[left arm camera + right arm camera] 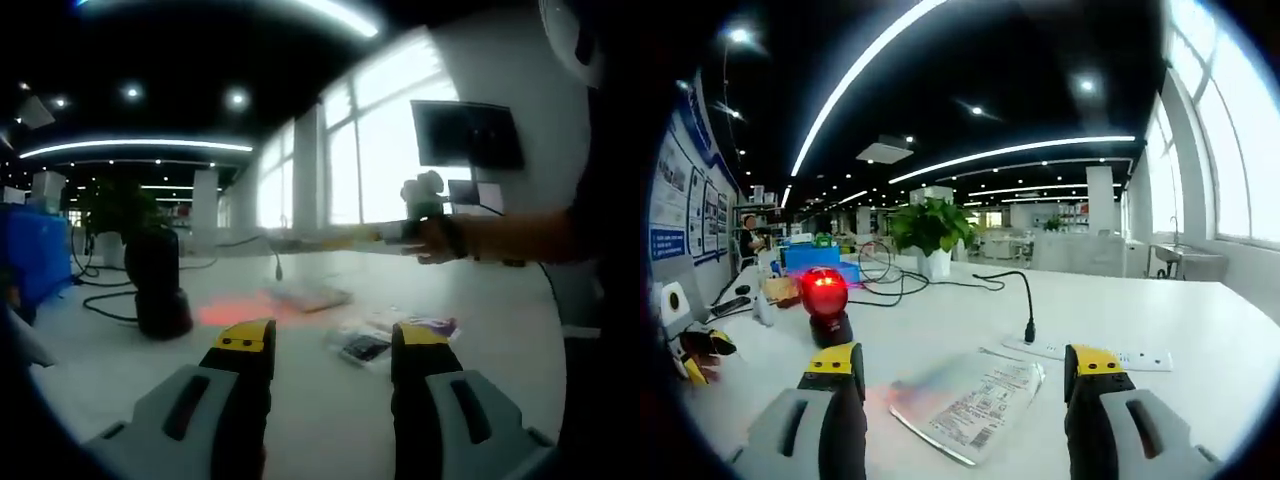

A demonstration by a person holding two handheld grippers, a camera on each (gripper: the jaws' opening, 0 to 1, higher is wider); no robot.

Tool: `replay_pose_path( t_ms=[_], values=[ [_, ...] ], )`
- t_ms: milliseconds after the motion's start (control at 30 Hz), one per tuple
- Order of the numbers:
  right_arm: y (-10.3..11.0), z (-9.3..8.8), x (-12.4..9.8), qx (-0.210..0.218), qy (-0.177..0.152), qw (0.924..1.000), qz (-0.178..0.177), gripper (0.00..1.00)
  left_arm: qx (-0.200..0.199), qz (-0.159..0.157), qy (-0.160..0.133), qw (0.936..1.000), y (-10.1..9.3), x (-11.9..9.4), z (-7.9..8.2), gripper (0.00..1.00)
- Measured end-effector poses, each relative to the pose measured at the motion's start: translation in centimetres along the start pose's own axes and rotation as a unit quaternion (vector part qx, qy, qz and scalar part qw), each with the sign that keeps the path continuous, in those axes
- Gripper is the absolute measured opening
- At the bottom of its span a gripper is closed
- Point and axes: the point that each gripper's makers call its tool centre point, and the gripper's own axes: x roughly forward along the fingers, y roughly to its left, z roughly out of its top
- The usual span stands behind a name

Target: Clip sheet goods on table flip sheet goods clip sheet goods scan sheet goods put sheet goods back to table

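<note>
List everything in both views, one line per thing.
Sheet goods packet: one, pale with printed labels, flat on the table between the right gripper's fingers.
Scanner: one, black with red glowing head, on the table left of the packet.
Small packets: a few, mixed colours, on the table ahead of the left gripper.
Power strip: one, white, behind the packet.
Potted plant: one, green, far side of the table.
Table: one, white.
Wall monitor: one, black, by the windows.
Left gripper: grey with yellow tips, open.
Right gripper: same colours, open.
</note>
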Motion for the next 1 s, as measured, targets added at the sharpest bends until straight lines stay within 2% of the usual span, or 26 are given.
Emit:
replay_pose_path(
  t_ms=[300,500,733,1000],
  values=[
    [0.2,1.1,-5.7,0.006,-0.025,0.9996,-0.013,0.75,-0.004,-0.001,0.001,1.0000,0.0,0.0,-0.1,0.39],
    [-0.3,0.8,-8.0,0.007,-0.030,0.9994,-0.018,0.75,-0.005,0.001,0.000,1.0000,0.0,0.0,0.0,0.39],
    [0.1,0.4,-10.5,-0.018,-0.038,0.9990,-0.017,0.74,-0.038,0.013,-0.009,0.9992,0.9,-0.2,0.3,0.39],
    [0.0,-0.5,-13.9,0.003,-0.059,0.9980,-0.023,0.73,-0.037,0.015,-0.011,0.9991,0.8,-0.2,0.5,0.39]
  ],
)
